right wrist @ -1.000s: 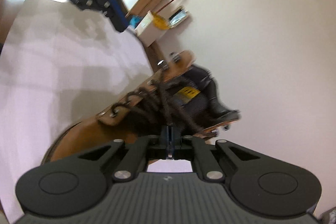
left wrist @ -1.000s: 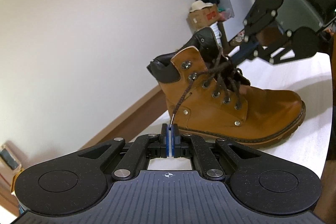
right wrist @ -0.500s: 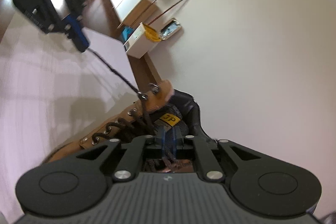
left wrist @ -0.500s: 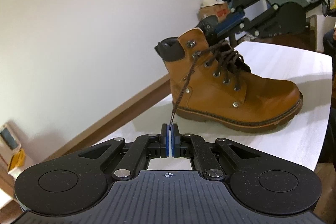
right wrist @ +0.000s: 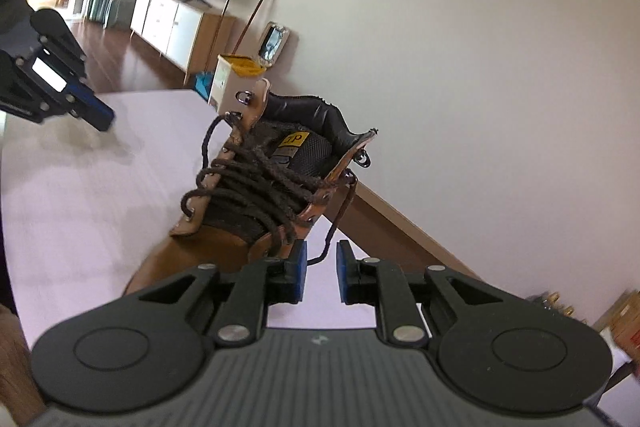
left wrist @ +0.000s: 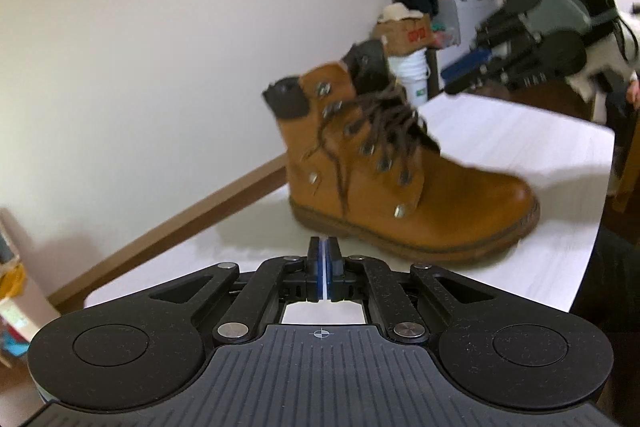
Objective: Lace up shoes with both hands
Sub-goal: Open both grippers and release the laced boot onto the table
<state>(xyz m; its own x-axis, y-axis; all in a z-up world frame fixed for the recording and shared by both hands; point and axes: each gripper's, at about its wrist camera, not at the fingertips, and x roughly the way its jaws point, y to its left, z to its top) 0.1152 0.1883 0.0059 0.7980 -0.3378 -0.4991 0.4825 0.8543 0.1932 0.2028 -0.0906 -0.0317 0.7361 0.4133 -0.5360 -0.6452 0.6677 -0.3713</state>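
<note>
Lacing is mid-way: tan boot stands upright on the white counter, brown lace criss-crossed up the eyelets, top hooks not yet threaded.

Left gripper: jaws nearly together, thin slit only, nothing between them; they have just been opening slightly. One lace end hangs loose down the boot's side, apart from these jaws.

Right gripper: jaws part open with a clear gap. The other lace end dangles off the ankle flap and its tip sits in the gap, but the pads don't look to be pressing it. Not held, as far as I can tell.

Risks:
- both ends free, so the crossings will likely slacken and an end may slide back out of its eyelet
- right jaws closing off-centre would miss the thin tip
- boot is unrestrained; a sideways tug could tip or drag it

Versus the earlier frames:
- left jaws had the lace pinched and stretched taut from an upper eyelet; now released, lace fallen against the boot
- right jaws were shut at the tongue, now open and pulled back from the boot
- left view now blurred
</note>
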